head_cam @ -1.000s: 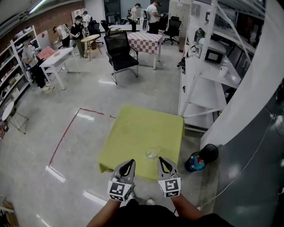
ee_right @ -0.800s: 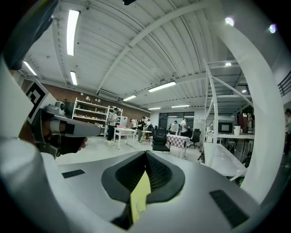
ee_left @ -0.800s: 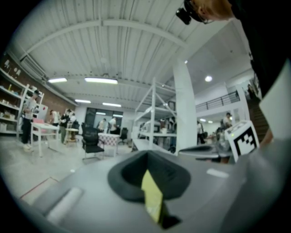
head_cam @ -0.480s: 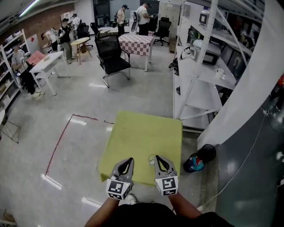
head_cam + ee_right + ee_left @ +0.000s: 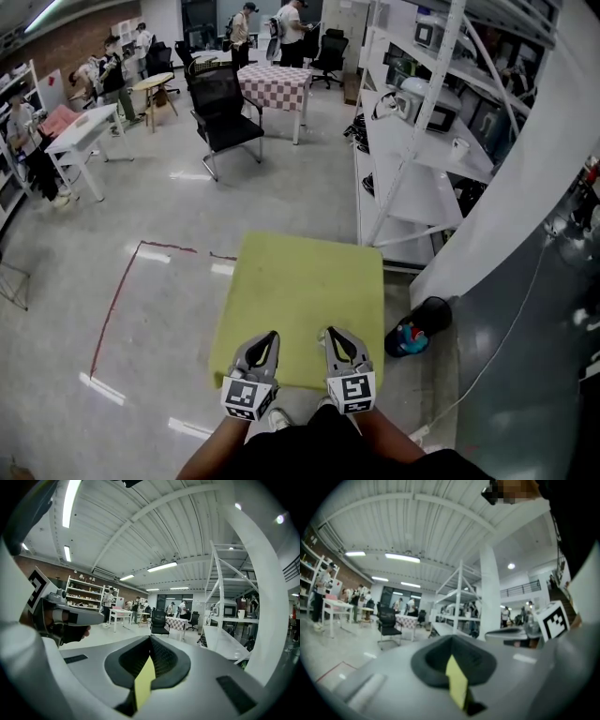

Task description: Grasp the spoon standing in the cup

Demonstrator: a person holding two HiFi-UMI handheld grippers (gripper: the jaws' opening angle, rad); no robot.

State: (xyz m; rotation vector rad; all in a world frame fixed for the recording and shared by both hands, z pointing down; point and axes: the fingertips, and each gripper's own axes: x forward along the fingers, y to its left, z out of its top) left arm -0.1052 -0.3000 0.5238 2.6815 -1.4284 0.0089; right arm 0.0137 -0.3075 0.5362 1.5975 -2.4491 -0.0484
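Touching fingers [image 5: 165, 659]: left gripper [image 5: 271, 335], right gripper [image 5: 328, 332]

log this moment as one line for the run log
left gripper: shut, empty | right gripper: shut, empty | both at near edge of green table | cup, spoon: not in view

The surface [image 5: 309, 272] is covered by a matt yellow-green cloth [image 5: 281, 314] that lies smooth. The floor [image 5: 159, 206] is grey and polished, glossy with streaks of reflected light. The left tool [image 5: 270, 336] and right tool [image 5: 330, 332] have smooth, matt grey plastic shells. Their pads [image 5: 164, 660] look dark, ribbed and rubbery. On the right, the shelves [image 5: 412, 178] are white painted metal. Far off hangs a checked cloth [image 5: 274, 82].
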